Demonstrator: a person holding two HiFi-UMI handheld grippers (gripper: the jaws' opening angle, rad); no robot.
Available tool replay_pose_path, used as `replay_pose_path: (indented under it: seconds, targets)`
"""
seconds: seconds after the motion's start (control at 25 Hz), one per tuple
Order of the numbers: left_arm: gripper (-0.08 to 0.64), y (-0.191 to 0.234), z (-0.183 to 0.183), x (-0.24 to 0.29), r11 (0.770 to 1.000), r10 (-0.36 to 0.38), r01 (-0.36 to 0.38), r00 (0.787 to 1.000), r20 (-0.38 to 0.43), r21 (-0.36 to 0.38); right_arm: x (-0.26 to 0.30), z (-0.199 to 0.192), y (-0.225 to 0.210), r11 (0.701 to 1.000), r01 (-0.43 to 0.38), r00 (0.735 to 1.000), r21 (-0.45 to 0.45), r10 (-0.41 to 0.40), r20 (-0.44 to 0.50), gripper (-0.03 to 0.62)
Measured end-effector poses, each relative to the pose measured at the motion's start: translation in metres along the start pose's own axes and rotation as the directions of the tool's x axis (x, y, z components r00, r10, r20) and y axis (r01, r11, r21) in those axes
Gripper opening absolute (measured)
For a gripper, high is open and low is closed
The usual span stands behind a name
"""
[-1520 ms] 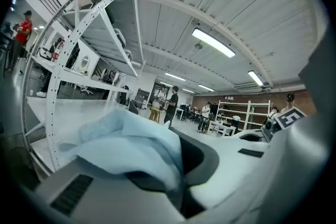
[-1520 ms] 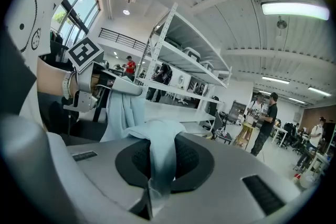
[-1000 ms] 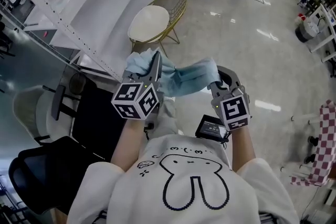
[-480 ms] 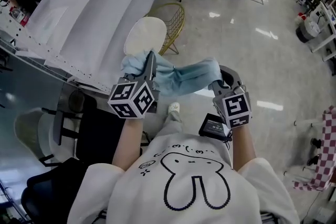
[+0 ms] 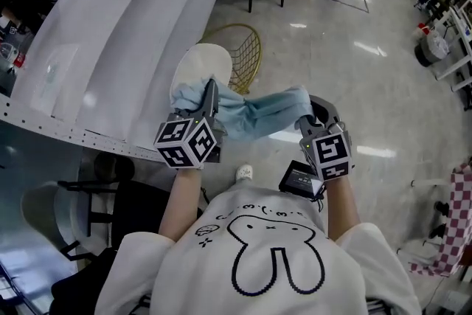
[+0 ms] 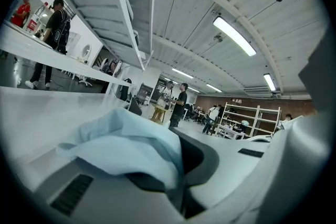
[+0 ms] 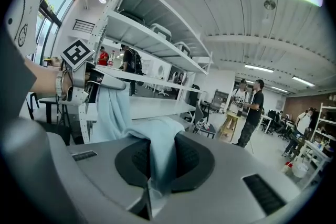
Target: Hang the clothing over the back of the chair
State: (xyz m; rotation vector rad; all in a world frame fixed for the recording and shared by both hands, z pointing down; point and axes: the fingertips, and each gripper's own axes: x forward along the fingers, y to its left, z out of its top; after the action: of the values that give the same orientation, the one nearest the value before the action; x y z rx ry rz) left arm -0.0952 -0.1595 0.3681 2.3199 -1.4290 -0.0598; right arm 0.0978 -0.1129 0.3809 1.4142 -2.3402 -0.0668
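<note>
1. The clothing (image 5: 254,111) is a soft, light-blue fabric. It is bunched into creased folds and spans as a slack band between the two grippers, in the air in front of the person's chest.
2. The left gripper (image 5: 212,91) has its jaws pressed together on one end of the fabric. In the left gripper view a rumpled mound of blue cloth spills over the grey jaw moulding.
3. The right gripper (image 5: 306,113) likewise pinches the other end. In the right gripper view a flat strip of cloth runs down into the closed slot between the dark, ribbed pads.
4. Each gripper carries a cube with black-and-white square markers, and its shell is smooth grey plastic.
5. The chair (image 5: 203,66) stands on the floor at 12 o'clock from the left gripper. It has a round, cream seat and a curved back of thin gold wire mesh at the seat's 2 o'clock. The clothing is not on that back.
6. White metal shelving (image 5: 110,33) with long flat boards and perforated uprights lies at 10 o'clock.
7. The floor (image 5: 383,85) is glossy and pale, with lamp reflections.
</note>
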Motion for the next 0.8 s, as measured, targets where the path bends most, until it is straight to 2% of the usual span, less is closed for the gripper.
replay_pose_path:
  seconds: [0.28,0.48,0.8]
  targets:
    - [0.014,0.030,0.009,0.061,1.000,-0.017,0.017,0.999,-0.036,-0.001,0.062,-0.008,-0.038,0.999,0.044,0.998,0.013,-0.043,-0.043,0.014]
    - [0.015,0.049,0.006,0.094,1.000,0.001,-0.001,0.998,-0.069,0.007,0.088,-0.004,-0.055,0.999,0.039,0.998,0.029,-0.038,-0.052,0.014]
    - [0.015,0.092,-0.011,0.157,0.992,0.057,-0.072,0.989,-0.134,-0.104,0.135,-0.004,-0.090,1.000,0.011,0.997,-0.006,-0.012,-0.073,0.015]
